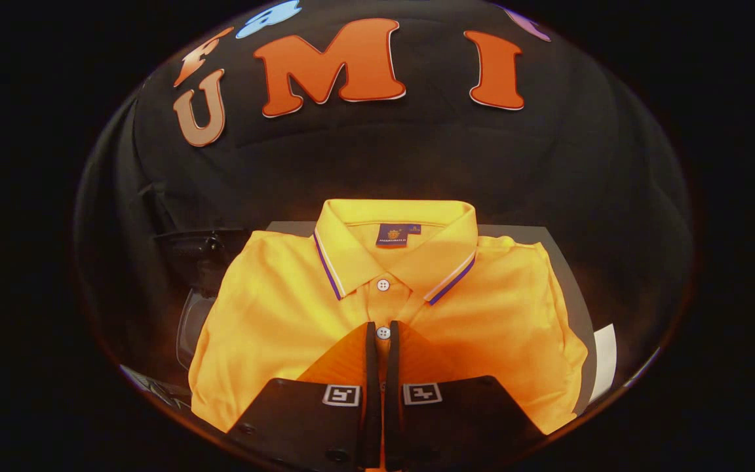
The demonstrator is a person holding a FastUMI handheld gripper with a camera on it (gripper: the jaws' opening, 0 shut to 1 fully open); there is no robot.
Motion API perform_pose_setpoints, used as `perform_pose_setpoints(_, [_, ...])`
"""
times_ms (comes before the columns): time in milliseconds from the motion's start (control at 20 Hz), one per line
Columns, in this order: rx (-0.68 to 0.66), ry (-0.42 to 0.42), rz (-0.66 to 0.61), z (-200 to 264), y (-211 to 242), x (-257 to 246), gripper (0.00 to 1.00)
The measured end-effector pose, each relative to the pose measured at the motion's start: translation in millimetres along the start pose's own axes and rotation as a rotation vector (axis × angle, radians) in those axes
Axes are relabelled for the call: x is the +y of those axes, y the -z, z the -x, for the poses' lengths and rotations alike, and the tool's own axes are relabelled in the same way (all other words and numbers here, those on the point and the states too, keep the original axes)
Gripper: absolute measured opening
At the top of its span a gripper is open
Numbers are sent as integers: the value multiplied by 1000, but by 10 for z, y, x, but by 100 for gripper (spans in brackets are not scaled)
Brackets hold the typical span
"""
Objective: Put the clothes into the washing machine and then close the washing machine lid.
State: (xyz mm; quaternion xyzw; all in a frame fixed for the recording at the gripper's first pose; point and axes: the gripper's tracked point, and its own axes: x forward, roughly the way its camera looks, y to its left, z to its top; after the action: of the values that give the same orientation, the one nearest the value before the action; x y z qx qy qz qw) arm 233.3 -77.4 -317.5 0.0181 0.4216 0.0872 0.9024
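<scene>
1. Tongs: the two fingers stand almost together, only a thin slit between them. They sit over the button strip of the shirt. Whether a fold of cloth is pinched in the slit I cannot tell.
2. The shirt, a folded yellow polo, lies flat directly under and ahead of the tongs. Its collar is beyond the fingertips; one button lies just ahead of them, and a second sits right at the tips.
3. Judgement: going in at the centre of the chest probably aims to lift the whole fold in one bunch, rather than dragging a sleeve.
4. The table under the shirt is dark grey, its bare edge showing to the right of the tongs. A white sheet pokes out past that edge.
5. Left of the tongs, beside the shirt's shoulder, is a dark, rounded object, possibly the washing machine; too dim to be sure.
6. Black cloth wall behind; warm, low light.
</scene>
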Motion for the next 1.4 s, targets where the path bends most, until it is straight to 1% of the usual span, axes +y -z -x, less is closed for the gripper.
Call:
perform_pose_setpoints(50, [-26, -14, -41, 3, -19, -4, 11])
perform_pose_setpoints(100, [-42, -46, -96, 14, -17, 11, 10])
perform_pose_setpoints(250, [-83, -193, -358, 78, -90, 16, 10])
perform_pose_setpoints(300, [-88, -237, -411, 102, -91, -2, 10])
perform_pose_setpoints(350, [-108, -257, -434, 123, -109, -31, 10])
perform_pose_setpoints(400, [-131, -264, -442, 160, -148, -47, 8])
perform_pose_setpoints(500, [-148, -261, -436, 200, -164, -41, 8])
perform_pose_setpoints(800, [-216, -186, -360, 442, -338, 74, 8])
perform_pose_setpoints(1000, [-285, -178, -356, 677, -627, 369, 8])
perform_pose_setpoints(1250, [-333, -170, -327, 939, -877, 848, 8])
perform_pose_setpoints(1400, [-363, -218, -339, 1100, -1035, 1241, 8])
